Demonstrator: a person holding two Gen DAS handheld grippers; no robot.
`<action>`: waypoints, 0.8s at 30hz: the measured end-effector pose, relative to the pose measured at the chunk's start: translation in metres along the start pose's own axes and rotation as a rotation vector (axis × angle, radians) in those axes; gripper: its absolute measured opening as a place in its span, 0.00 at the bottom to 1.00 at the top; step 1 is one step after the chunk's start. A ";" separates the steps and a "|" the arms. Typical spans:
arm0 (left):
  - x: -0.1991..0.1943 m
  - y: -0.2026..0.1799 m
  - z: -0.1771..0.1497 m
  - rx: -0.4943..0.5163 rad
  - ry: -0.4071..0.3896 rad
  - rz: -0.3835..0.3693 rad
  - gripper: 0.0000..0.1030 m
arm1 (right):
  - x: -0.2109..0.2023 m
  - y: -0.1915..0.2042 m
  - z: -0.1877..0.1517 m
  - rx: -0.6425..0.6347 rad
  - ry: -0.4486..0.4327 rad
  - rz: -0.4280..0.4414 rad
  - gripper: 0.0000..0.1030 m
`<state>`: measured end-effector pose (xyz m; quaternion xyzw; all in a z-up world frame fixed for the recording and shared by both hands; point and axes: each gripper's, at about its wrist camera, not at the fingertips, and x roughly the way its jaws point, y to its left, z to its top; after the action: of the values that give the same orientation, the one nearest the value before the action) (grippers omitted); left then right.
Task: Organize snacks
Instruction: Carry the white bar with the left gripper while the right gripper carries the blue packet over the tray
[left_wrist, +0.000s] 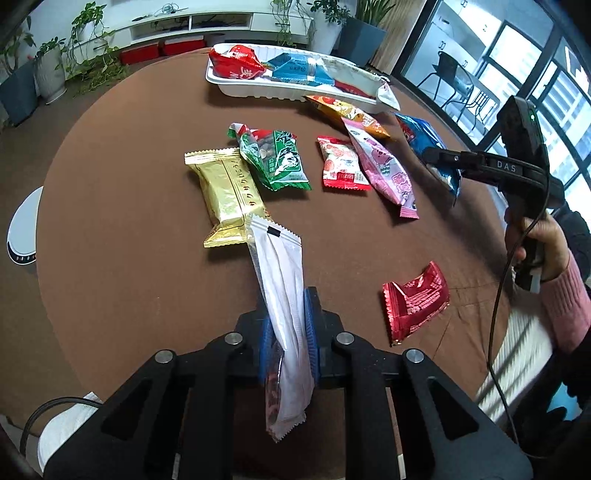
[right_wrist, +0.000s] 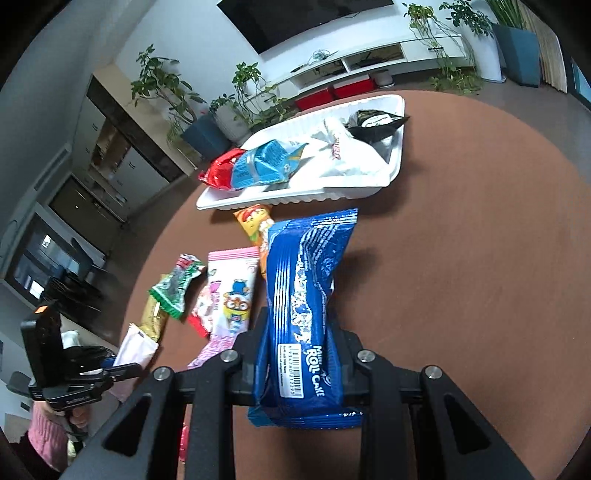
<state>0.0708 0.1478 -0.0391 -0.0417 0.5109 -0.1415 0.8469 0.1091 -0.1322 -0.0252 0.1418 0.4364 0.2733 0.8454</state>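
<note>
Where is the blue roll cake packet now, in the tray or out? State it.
Out. The blue roll cake packet is clamped in the right gripper, short of the white tray.

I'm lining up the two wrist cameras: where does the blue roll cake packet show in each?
Left wrist view: the blue roll cake packet sits at right, pinched in the right tongs.
Right wrist view: centre foreground, standing up between the tongs' fingers.
Shared landmark: the white tray at the table's far side.
</note>
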 end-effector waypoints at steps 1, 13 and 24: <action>-0.002 0.000 0.000 -0.007 -0.005 -0.012 0.14 | -0.001 0.001 -0.001 0.003 -0.004 0.009 0.28; -0.020 -0.002 0.030 -0.040 -0.070 -0.077 0.14 | -0.008 0.002 0.006 0.070 -0.025 0.104 0.28; -0.024 0.002 0.097 -0.012 -0.112 -0.091 0.14 | -0.009 0.019 0.048 0.061 -0.069 0.161 0.28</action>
<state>0.1457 0.1490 0.0269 -0.0780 0.4610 -0.1742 0.8666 0.1376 -0.1218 0.0174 0.2114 0.4024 0.3219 0.8305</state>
